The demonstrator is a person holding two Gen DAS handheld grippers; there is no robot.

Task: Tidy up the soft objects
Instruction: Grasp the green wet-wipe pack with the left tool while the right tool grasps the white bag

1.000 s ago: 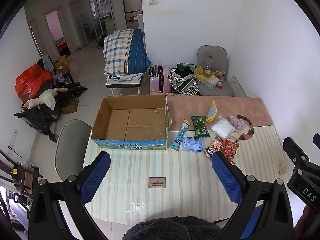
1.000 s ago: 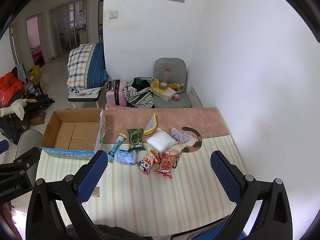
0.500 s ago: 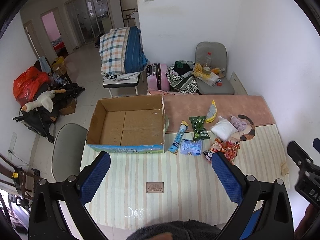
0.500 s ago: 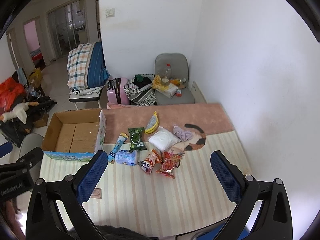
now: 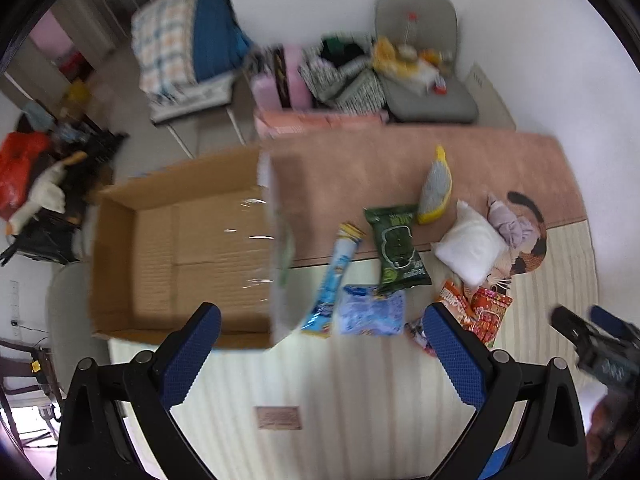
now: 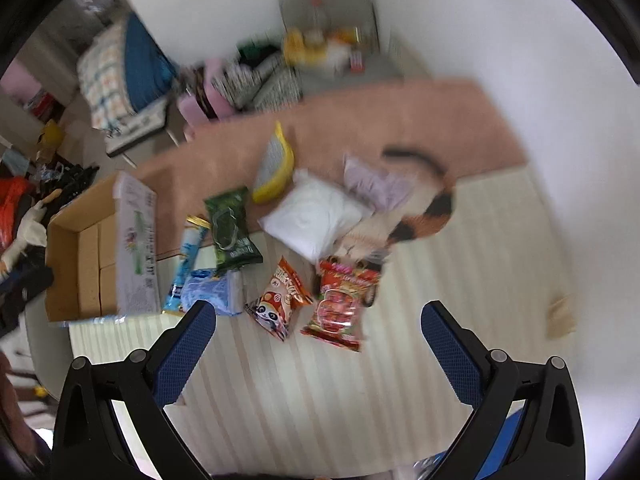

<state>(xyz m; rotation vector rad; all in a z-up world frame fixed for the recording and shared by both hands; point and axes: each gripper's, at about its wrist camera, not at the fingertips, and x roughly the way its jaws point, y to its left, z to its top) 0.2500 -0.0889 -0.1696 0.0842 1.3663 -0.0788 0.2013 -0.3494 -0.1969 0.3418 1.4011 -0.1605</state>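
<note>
An open cardboard box (image 5: 180, 260) stands on the striped table at the left; it also shows in the right wrist view (image 6: 80, 256). Right of it lie soft packs: a blue tube pack (image 5: 336, 276), a pale blue pouch (image 5: 372, 312), a green pack (image 5: 396, 248), a white pillow pack (image 5: 472, 248), a yellow-edged pouch (image 5: 436, 188), a lilac cloth bundle (image 5: 508, 224) and red snack bags (image 6: 344, 304). My left gripper (image 5: 320, 356) is open and empty above the table's near part. My right gripper (image 6: 320, 352) is open and empty, just short of the snack bags.
A pink runner (image 5: 400, 160) covers the table's far side. Beyond it stand a grey chair with clutter (image 5: 424, 80), a pink suitcase (image 5: 280, 80) and a chair with folded blankets (image 5: 188, 48). A white wall runs along the right. A small card (image 5: 278, 418) lies near me.
Both grippers have moved forward and down toward the table, so the box and packs look much larger. Both views are blurred by motion. The fingers stay open.
</note>
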